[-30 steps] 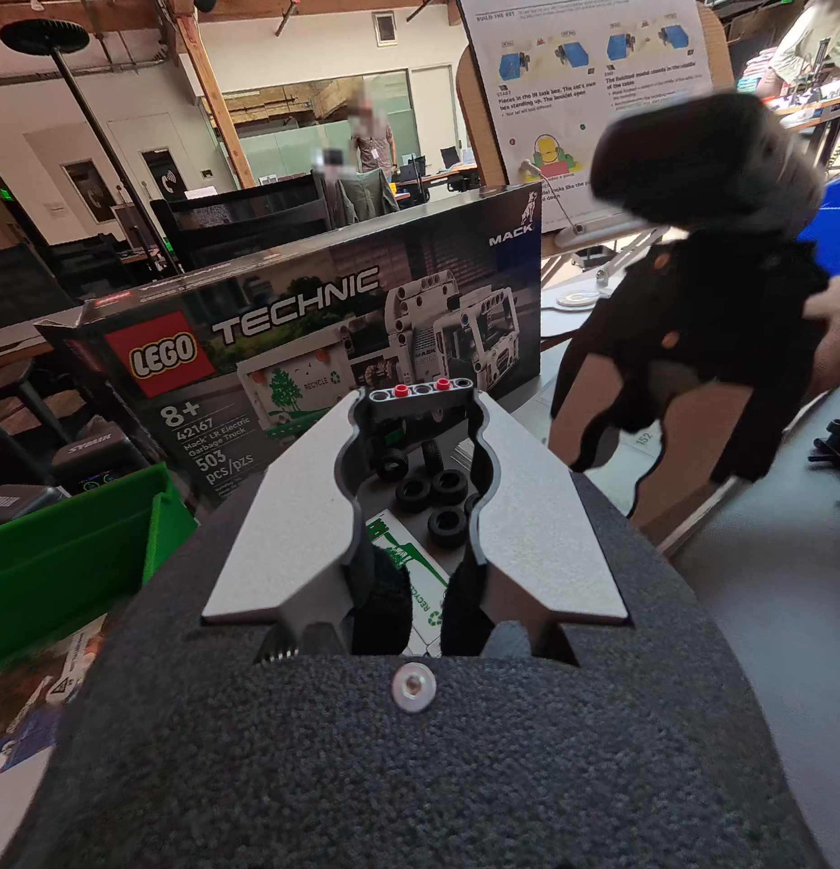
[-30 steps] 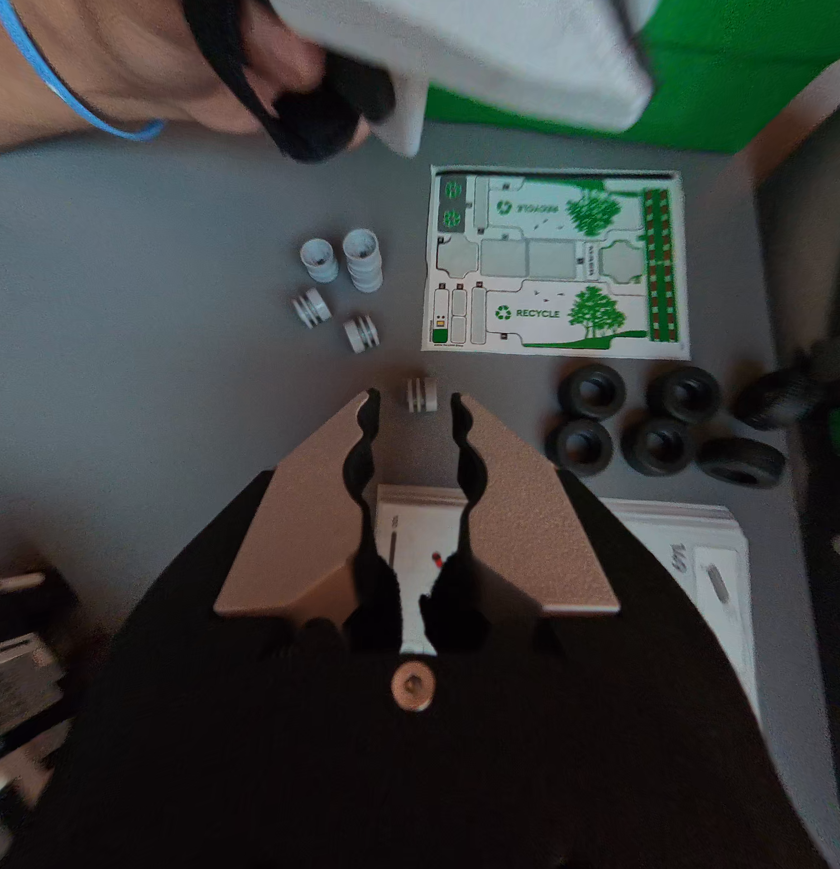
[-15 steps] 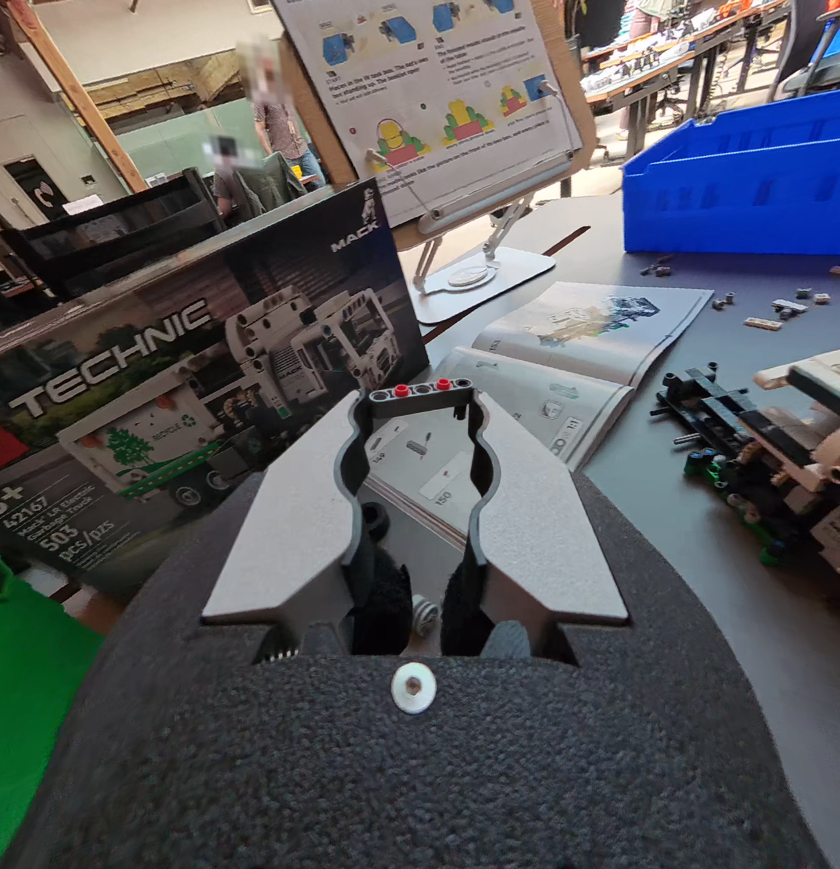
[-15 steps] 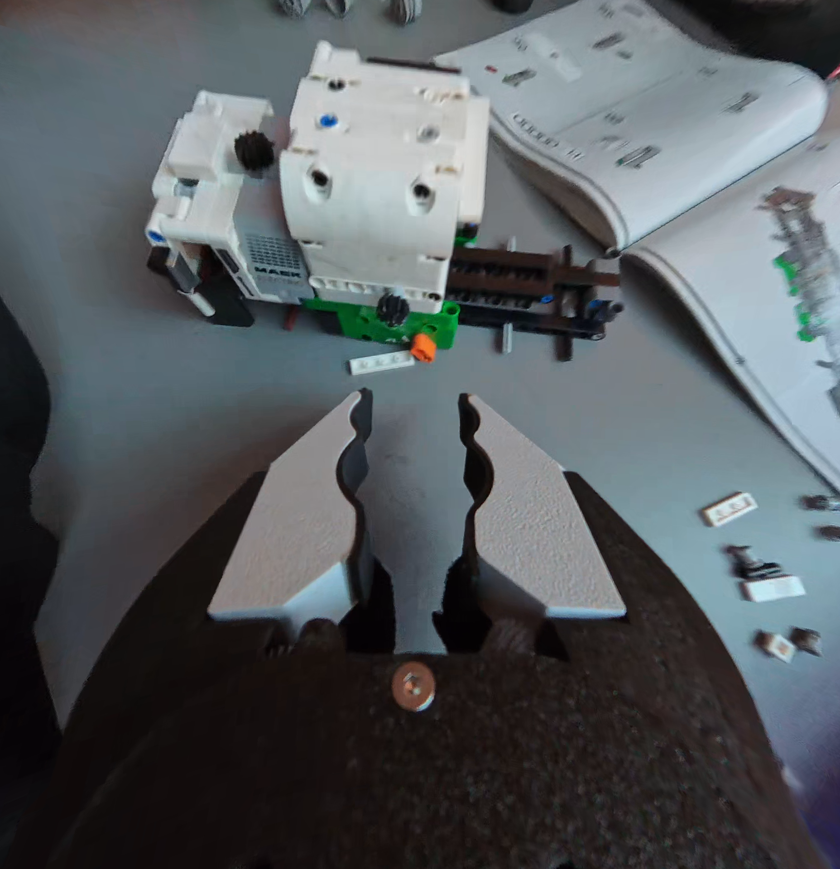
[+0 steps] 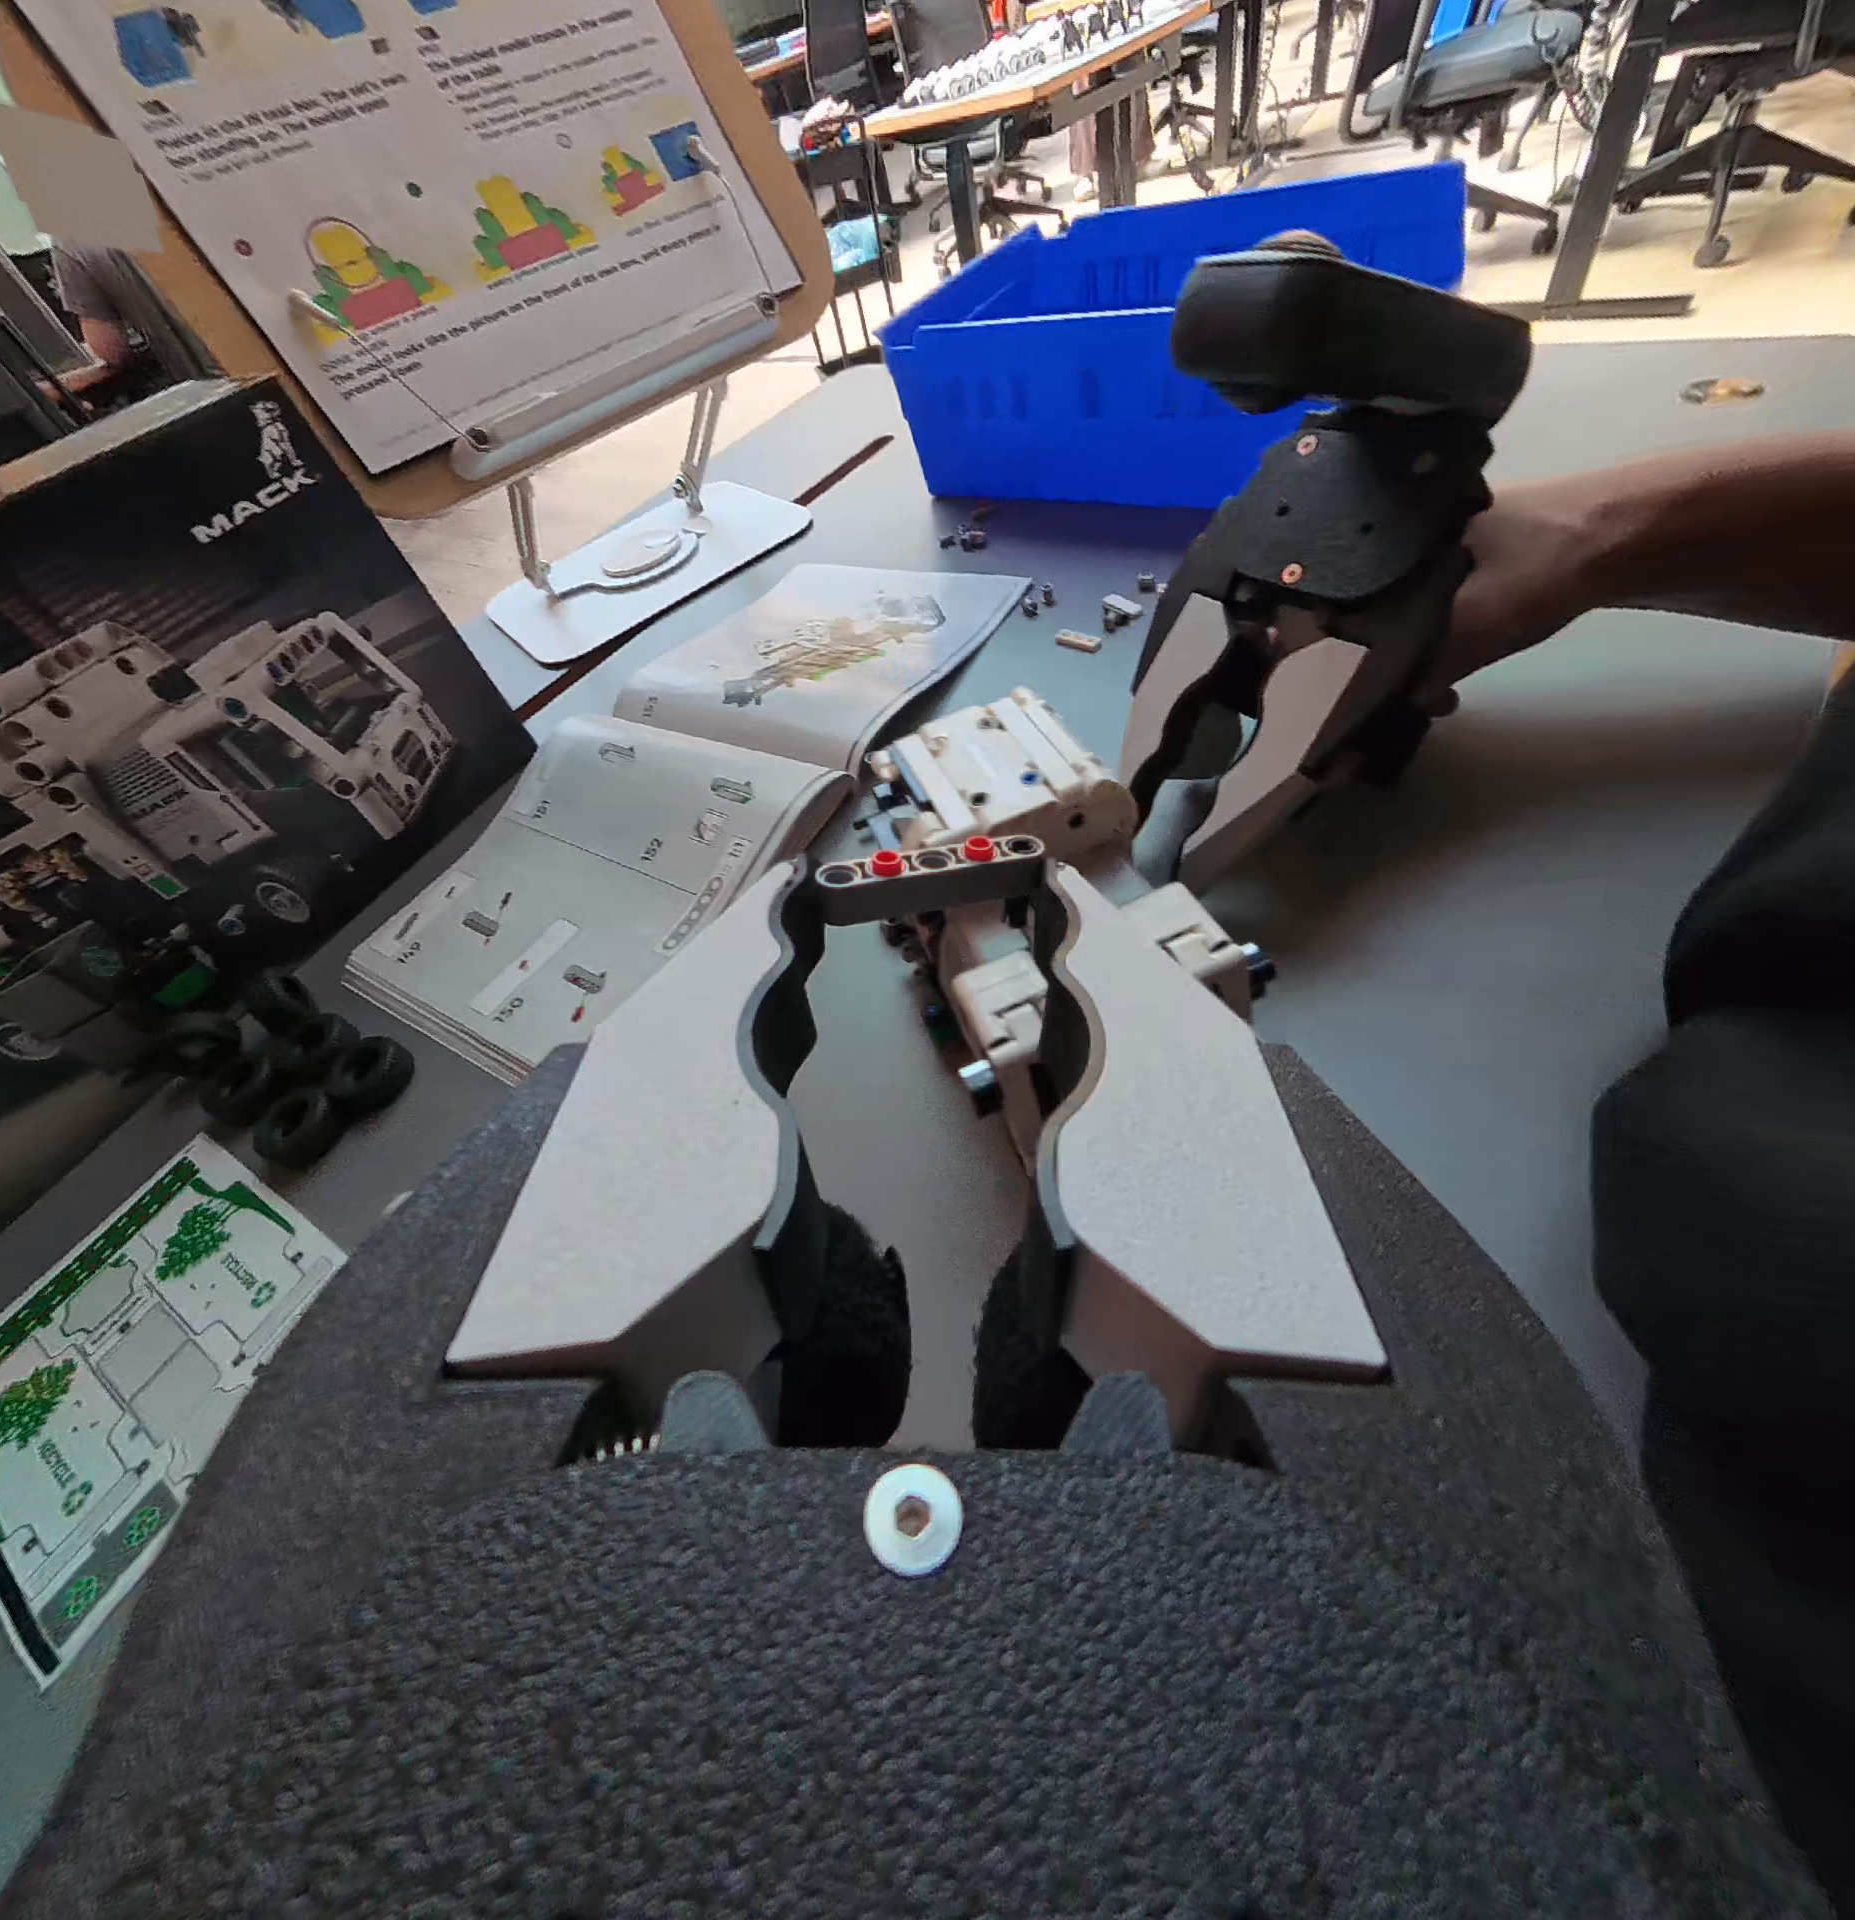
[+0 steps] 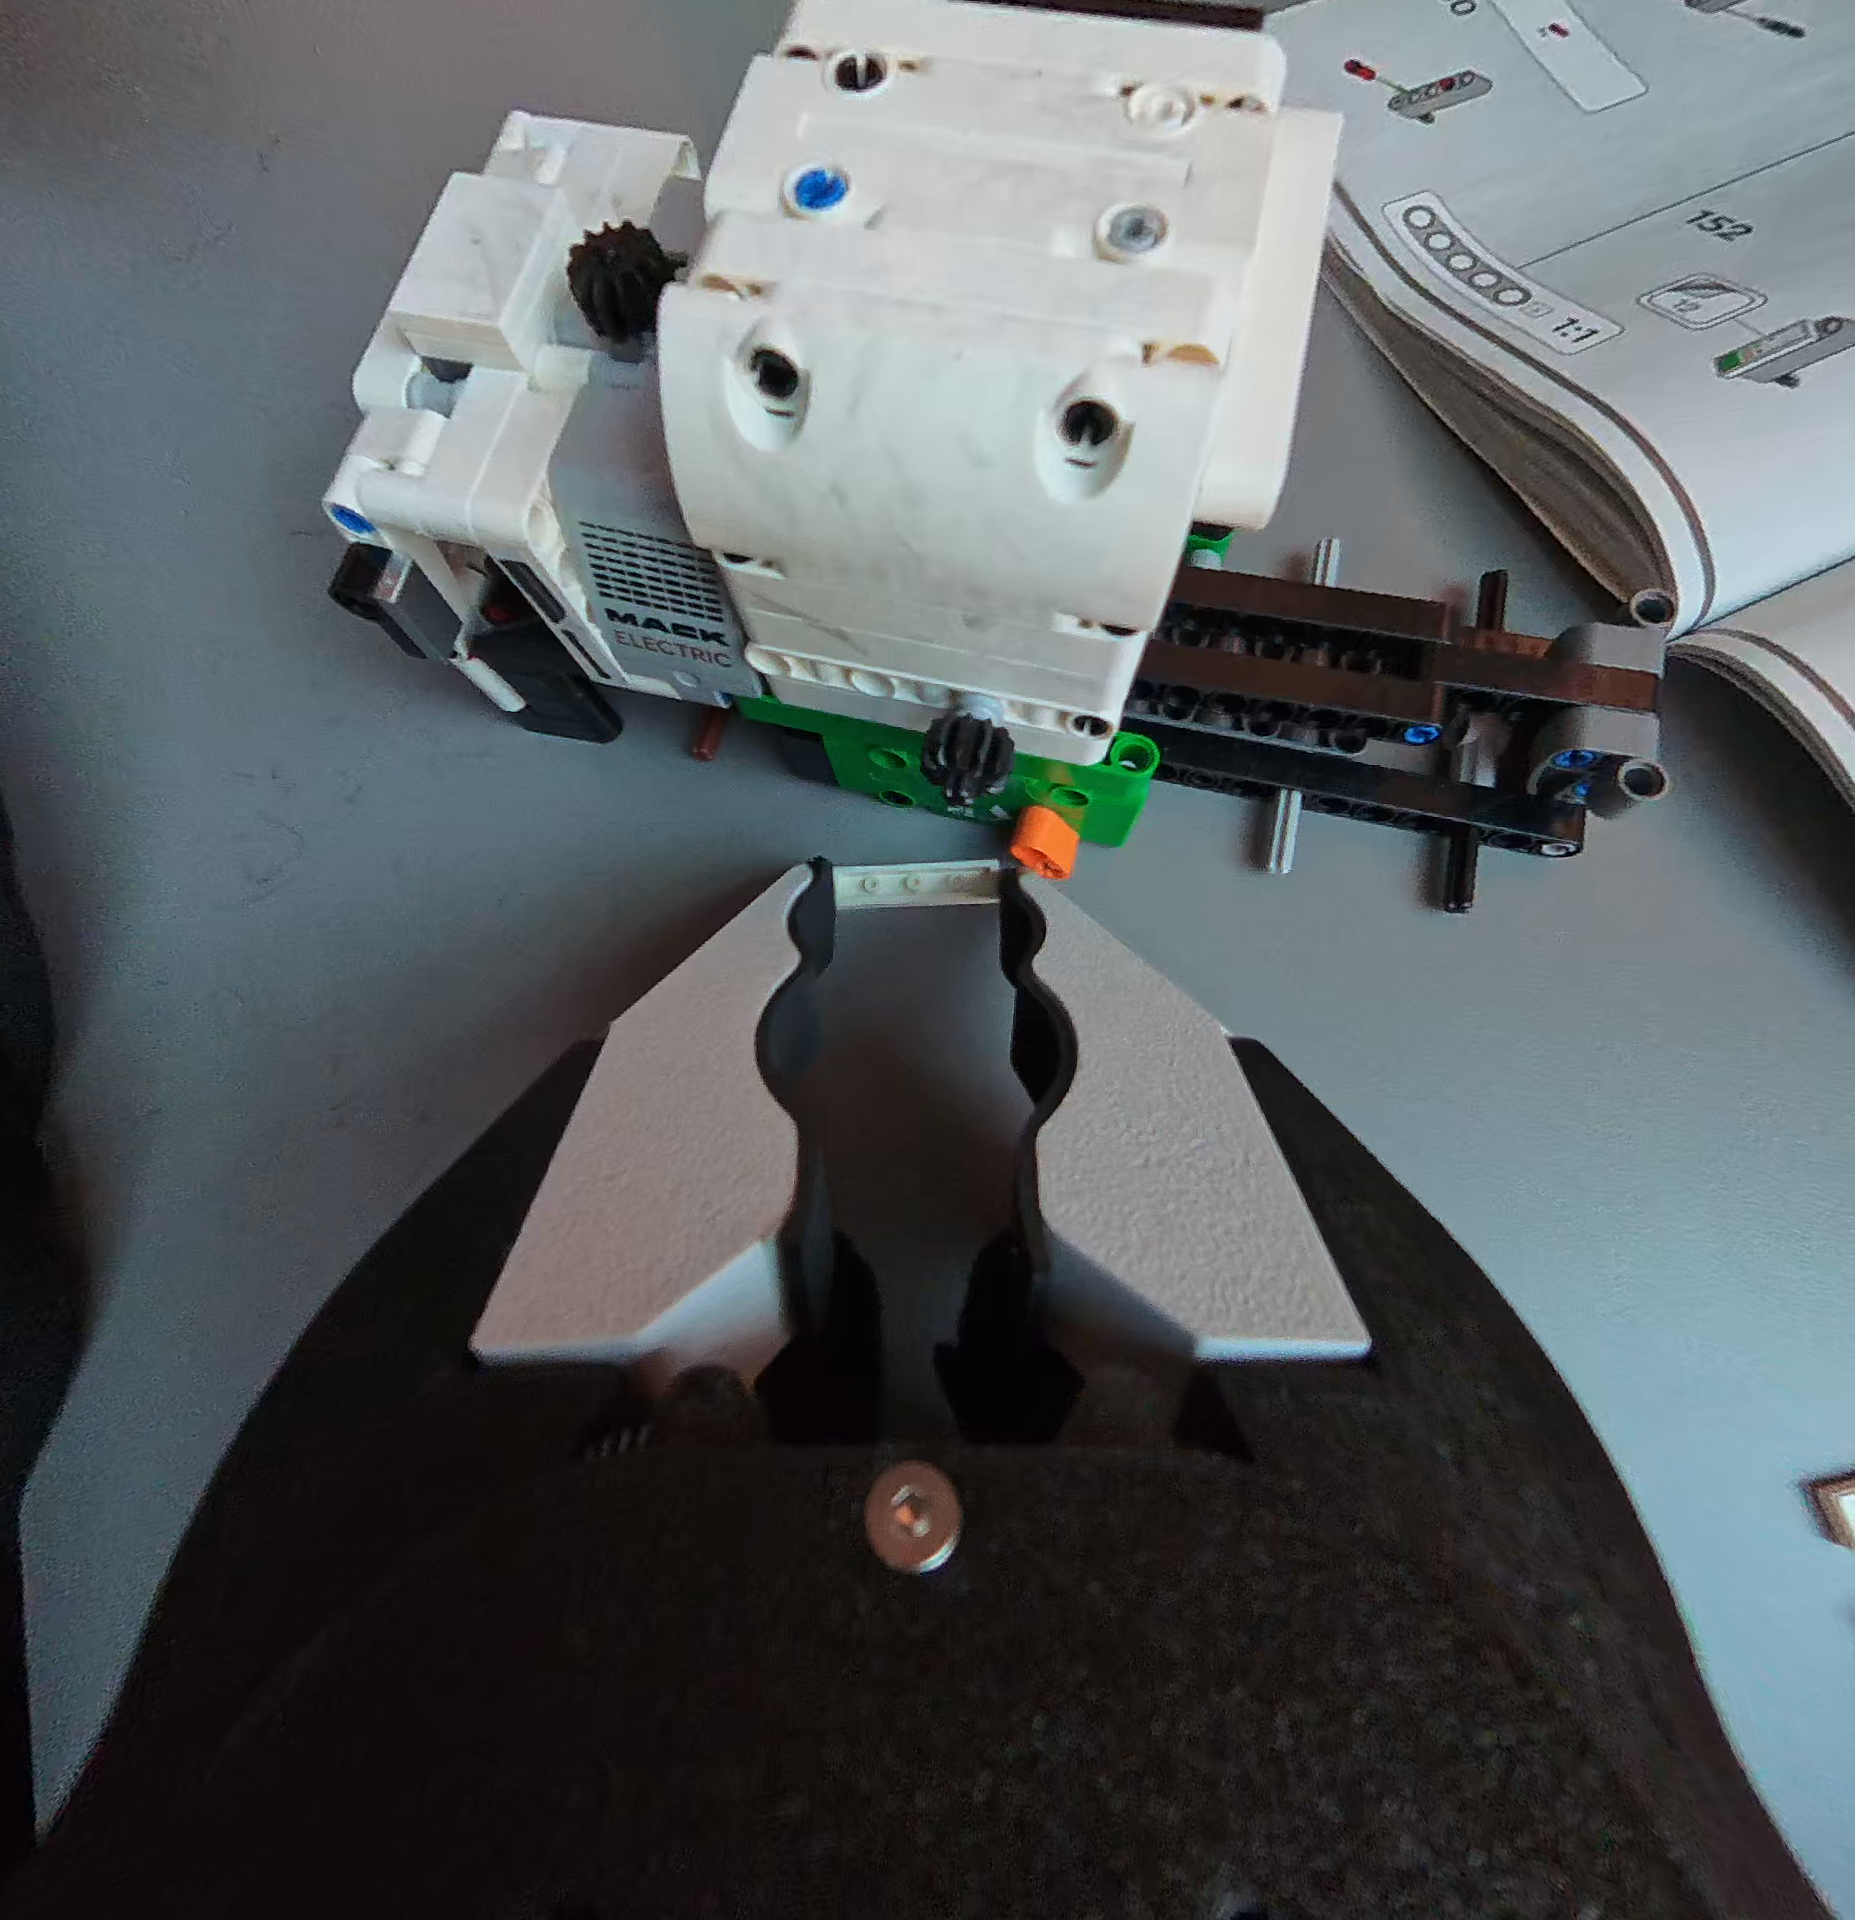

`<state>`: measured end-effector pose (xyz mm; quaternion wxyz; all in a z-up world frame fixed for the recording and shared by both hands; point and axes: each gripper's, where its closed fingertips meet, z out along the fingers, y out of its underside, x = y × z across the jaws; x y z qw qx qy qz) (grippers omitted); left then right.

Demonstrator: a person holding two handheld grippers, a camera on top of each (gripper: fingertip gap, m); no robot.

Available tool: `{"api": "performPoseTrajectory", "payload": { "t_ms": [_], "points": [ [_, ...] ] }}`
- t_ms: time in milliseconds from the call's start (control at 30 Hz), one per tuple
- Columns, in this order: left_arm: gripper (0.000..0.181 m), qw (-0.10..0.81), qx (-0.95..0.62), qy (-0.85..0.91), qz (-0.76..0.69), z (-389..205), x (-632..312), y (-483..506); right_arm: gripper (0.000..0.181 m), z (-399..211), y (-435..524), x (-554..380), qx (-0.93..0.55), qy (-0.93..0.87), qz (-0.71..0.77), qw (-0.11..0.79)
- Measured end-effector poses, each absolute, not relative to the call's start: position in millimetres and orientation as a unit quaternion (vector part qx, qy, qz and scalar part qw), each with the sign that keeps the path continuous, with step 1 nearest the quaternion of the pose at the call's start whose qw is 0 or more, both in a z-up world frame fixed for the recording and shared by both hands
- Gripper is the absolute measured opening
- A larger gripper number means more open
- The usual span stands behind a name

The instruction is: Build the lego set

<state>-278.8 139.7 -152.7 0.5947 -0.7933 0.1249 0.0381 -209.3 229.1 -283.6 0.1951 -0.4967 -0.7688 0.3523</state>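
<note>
Swinging our right gripper (image 6: pixel 915 883) down beside the truck model (image 6: pixel 902 416) on the table, we now bracket a small white plate (image 6: pixel 918 886) between its tips, grip unconfirmed, while our left gripper (image 5: pixel 928 883) keeps clamping the grey beam (image 5: pixel 928 871), ready for fitting.

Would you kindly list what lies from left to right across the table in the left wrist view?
Green-and-white sticker sheet → pile of black rubber tyres → open white instruction booklet → grey beam with red pins → right gripper
</note>
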Motion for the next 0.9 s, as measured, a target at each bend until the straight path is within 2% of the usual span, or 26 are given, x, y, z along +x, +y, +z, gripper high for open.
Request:
{"api": "performPoseTrajectory", "payload": {
  "t_ms": [133, 167, 200, 233, 333, 467, 533, 667, 767, 900],
  "points": [
    [0.039, 0.591, -0.794, 0.141, 0.025, -156.0, -236.5, 130.9, 0.03, -283.7, 225.7, -202.8, -0.497, -0.771, 0.348, 0.193],
    [0.039, 0.597, -0.79, 0.141, 0.01, -154.1, -223.9, 129.6, 0.025, -283.5, 225.1, -198.8, -0.498, -0.772, 0.346, 0.19],
    [0.039, 0.603, -0.785, 0.143, -0.009, -152.3, -210.4, 128.9, 0.002, -282.2, 225.3, -193.5, -0.497, -0.773, 0.346, 0.19],
    [0.039, 0.609, -0.779, 0.144, -0.03, -152.1, -196.1, 129.0, 0.0, -280.1, 227.8, -189.0, -0.5, -0.768, 0.347, 0.199],
    [0.039, 0.59, -0.793, 0.13, -0.079, -175.5, -160.1, 139.2, 0.003, -276.4, 233.7, -169.3, -0.511, -0.76, 0.342, 0.211],
    [0.039, 0.532, -0.836, 0.116, -0.059, -222.6, -142.0, 151.6, 0.011, -270.8, 232.3, -153.8, -0.513, -0.754, 0.347, 0.22],
    [0.039, 0.524, -0.843, 0.101, -0.066, -230.6, -140.1, 154.9, 0.024, -266.2, 208.5, -148.8, -0.489, -0.763, 0.378, 0.19],
    [0.039, 0.537, -0.833, 0.125, -0.039, -230.9, -138.0, 158.5, 0.025, -234.7, 165.3, -137.4, -0.444, -0.724, 0.512, 0.125],
    [0.039, 0.516, -0.842, 0.158, 0.024, -240.3, -142.2, 157.4, 0.036, -222.9, 153.3, -128.2, -0.449, -0.691, 0.565, 0.033],
    [0.039, 0.49, -0.849, 0.182, 0.078, -253.1, -143.2, 158.4, 0.029, -238.0, 142.5, -135.0, -0.473, -0.711, 0.516, 0.06]
  ]
}}
